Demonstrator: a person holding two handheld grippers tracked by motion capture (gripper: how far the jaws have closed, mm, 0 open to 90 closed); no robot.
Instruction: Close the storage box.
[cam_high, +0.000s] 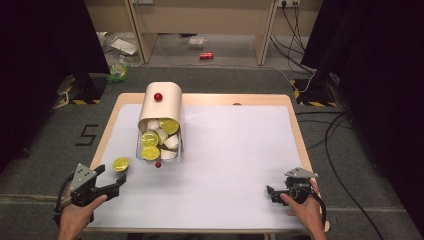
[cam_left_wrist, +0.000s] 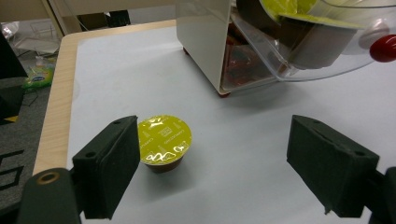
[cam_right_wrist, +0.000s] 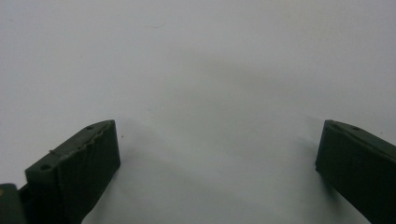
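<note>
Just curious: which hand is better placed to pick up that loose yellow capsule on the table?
The left. Its hand-held gripper is open right beside the capsule, which sits by one jaw. The right hand-held gripper is far across the table.

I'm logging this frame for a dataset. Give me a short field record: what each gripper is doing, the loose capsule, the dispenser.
left gripper: open, jaws level with the loose capsule, not closed on it
right gripper: open, low over the bare white mat, holding nothing
loose capsule: yellow foil lid, upright, beside the left jaw
dispenser: beige hood, clear drawer with more capsules, red knob on top
</note>
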